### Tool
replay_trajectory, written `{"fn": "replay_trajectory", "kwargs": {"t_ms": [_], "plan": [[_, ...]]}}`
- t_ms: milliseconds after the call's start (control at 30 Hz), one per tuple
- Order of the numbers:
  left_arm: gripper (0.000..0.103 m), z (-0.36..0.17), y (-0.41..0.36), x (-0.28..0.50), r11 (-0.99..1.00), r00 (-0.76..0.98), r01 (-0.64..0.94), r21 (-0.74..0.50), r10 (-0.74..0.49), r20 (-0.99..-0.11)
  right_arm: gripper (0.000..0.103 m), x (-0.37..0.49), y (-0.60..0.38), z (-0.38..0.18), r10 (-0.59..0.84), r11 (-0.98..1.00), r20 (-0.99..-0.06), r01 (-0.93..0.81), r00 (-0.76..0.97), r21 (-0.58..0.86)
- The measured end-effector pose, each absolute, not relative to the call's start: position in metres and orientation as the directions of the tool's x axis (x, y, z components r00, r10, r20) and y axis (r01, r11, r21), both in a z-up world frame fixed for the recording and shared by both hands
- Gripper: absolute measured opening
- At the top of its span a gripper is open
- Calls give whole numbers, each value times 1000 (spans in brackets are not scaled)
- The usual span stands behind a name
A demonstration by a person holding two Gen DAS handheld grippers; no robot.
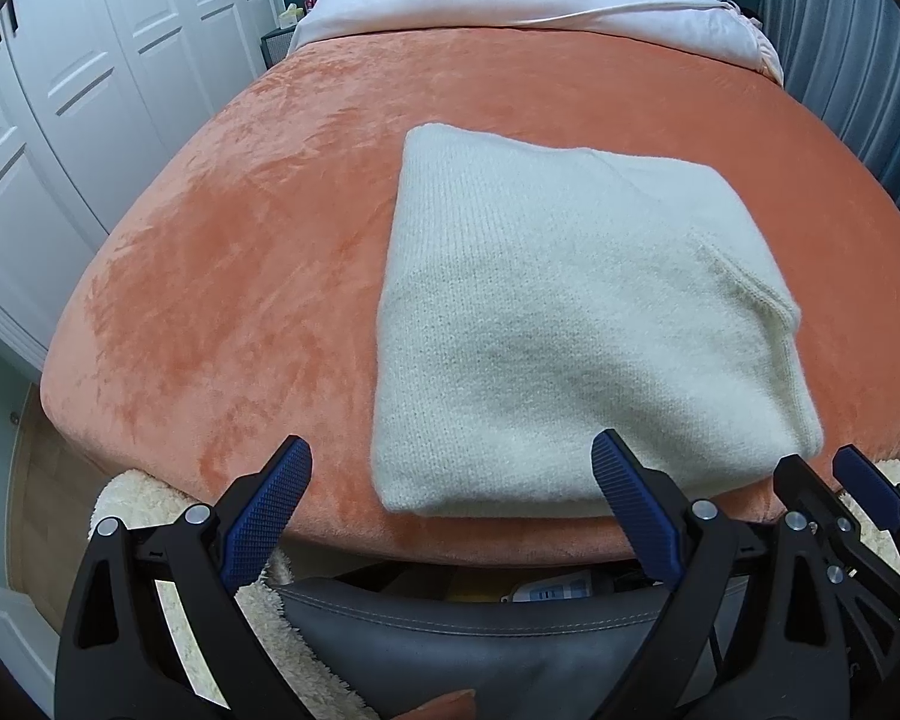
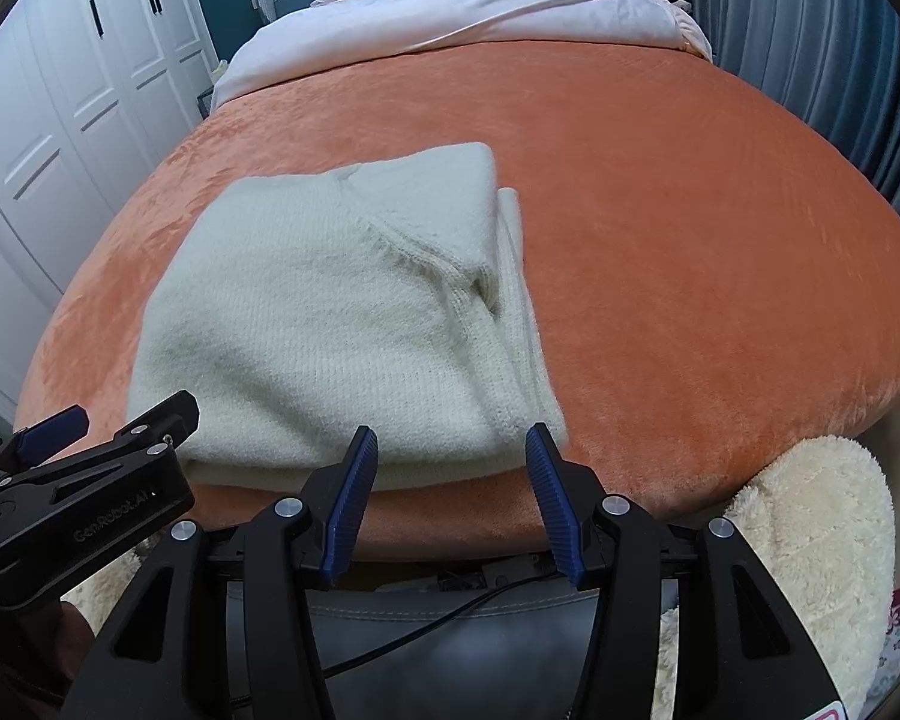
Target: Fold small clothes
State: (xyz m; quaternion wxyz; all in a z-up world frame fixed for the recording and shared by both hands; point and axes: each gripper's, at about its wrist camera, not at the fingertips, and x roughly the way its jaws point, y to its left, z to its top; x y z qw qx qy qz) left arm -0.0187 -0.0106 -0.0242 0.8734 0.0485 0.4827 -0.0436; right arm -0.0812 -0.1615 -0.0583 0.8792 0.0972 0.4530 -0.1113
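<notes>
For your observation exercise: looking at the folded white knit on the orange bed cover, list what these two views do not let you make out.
1. White knit: the garment type; the folds hide its inner layers in both views.
2. Its right-side layered edges: hidden in the left wrist view by the top fold.
3. Items under the bed edge: blocked by the left hand-held gripper and the grey seat.
4. Right hand-held gripper: cut off by the frame edge in the left wrist view.
</notes>
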Motion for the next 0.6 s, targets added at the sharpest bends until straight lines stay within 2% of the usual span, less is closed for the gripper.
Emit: {"fn": "replay_trajectory", "kwargs": {"t_ms": [600], "plan": [[92,-29,-6,-21,991,522,131,39,-35,-852,51,-79,-160,-61,-98,954,-826,288,555,80]]}}
